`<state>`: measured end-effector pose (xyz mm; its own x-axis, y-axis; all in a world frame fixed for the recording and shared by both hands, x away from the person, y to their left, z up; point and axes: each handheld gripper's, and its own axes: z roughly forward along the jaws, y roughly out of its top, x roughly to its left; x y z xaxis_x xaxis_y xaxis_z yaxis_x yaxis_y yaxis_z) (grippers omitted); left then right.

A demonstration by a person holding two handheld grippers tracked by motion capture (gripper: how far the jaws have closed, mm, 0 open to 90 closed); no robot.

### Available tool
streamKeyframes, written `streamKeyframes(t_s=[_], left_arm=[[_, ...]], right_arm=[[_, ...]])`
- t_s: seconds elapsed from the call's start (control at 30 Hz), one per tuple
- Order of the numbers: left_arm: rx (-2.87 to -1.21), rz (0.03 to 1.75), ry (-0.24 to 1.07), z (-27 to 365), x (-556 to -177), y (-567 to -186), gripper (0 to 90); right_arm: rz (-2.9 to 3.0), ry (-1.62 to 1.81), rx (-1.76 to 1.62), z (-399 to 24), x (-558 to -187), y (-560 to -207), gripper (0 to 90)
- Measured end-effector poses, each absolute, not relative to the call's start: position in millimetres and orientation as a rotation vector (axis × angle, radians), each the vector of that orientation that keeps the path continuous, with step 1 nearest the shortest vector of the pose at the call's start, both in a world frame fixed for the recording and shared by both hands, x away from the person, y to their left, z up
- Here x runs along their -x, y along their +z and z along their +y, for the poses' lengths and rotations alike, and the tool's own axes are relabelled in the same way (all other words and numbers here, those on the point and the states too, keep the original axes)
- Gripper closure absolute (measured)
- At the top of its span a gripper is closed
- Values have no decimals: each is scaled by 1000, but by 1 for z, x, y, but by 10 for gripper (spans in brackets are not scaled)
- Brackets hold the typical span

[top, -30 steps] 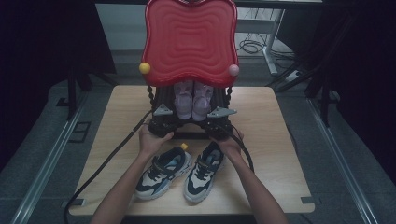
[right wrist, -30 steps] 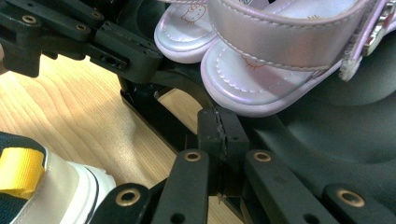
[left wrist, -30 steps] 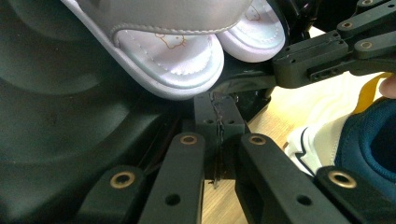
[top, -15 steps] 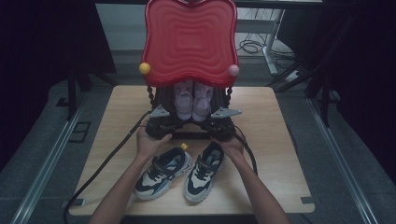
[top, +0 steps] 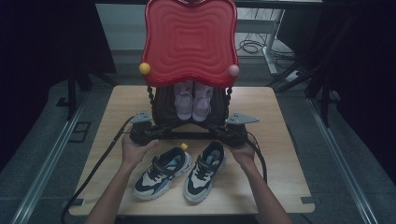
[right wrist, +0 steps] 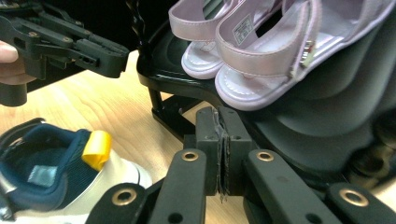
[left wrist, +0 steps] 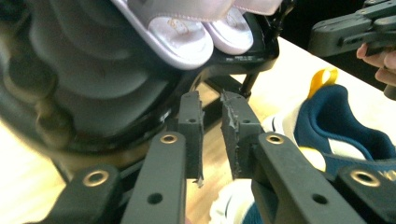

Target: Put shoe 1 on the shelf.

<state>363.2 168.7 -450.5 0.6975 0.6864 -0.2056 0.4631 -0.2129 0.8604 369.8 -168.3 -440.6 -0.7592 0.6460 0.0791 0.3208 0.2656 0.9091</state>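
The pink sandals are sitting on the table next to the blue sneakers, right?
Not quite. The high view shows the pink sandals up on the black shelf of the rack, under its red top. The blue sneakers are on the table.

— What did the room look like?
— Dim. A light wooden table [top: 275, 140] stood on a grey floor [top: 42, 154], and darkness closed in on the left and the right.
— Anything on the far side?
— A pale wall [top: 121, 28], a white table leg [top: 271, 42] to the right, and loose cables [top: 252, 46] lying near it.
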Motion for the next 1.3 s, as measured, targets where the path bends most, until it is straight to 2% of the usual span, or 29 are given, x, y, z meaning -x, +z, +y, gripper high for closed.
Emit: streamKeyframes(t_s=[0.27, 0.53, 1.3], left_arm=[[-1843, 936, 288, 191, -342, -455, 699], [-1846, 980, 282, 208, -328, -460, 615], [-1836, 1063, 293, 240, -303, -468, 550]], right_arm=[[2189, 1525, -904, -195, -351, -442, 875], [2192, 1517, -927, -215, -339, -449, 828], [2217, 1452, -995, -243, -327, -469, 772]])
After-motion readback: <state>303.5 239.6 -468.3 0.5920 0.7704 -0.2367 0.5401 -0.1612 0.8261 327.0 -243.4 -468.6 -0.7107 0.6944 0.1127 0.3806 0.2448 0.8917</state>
